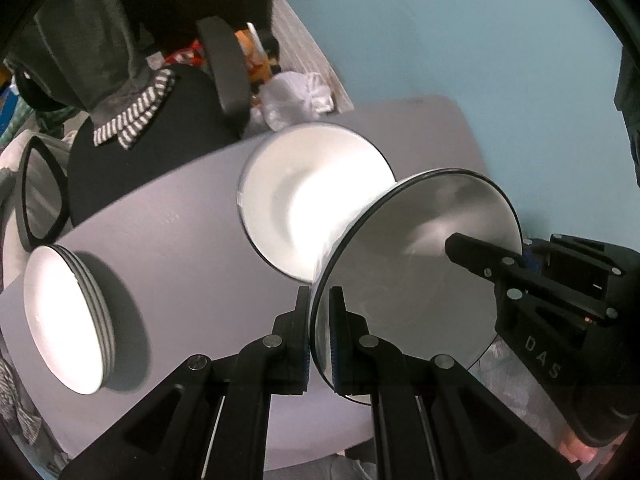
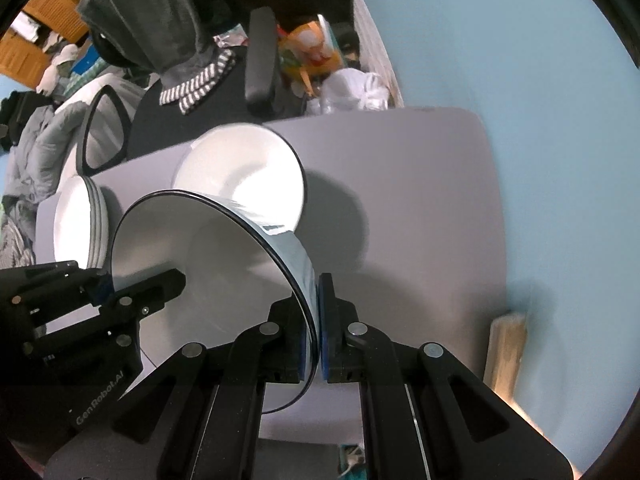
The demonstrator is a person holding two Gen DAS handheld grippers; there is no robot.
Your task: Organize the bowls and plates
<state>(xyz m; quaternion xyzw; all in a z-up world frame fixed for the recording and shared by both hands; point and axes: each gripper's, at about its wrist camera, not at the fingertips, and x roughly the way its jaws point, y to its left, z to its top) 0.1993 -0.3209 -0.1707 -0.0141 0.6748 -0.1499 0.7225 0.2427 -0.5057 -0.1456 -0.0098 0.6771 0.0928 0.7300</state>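
I hold a white bowl with a thin black rim (image 1: 420,280) (image 2: 208,264) in the air over the grey table (image 1: 180,240) (image 2: 400,200). My left gripper (image 1: 319,312) (image 2: 160,284) is shut on its left rim. My right gripper (image 2: 316,312) (image 1: 480,254) is shut on the opposite rim, one finger inside the bowl. Behind it on the table sits a second white bowl (image 1: 304,200) (image 2: 240,176), partly hidden by the held one. At the table's left end rests a stack of white plates (image 1: 68,320) (image 2: 76,220).
A black office chair draped with clothes (image 1: 132,120) (image 2: 192,92) stands past the table's far edge, beside a white plastic bag (image 1: 296,96) (image 2: 356,92). A blue wall (image 2: 520,80) borders the table on the right. A wooden block (image 2: 504,352) leans there.
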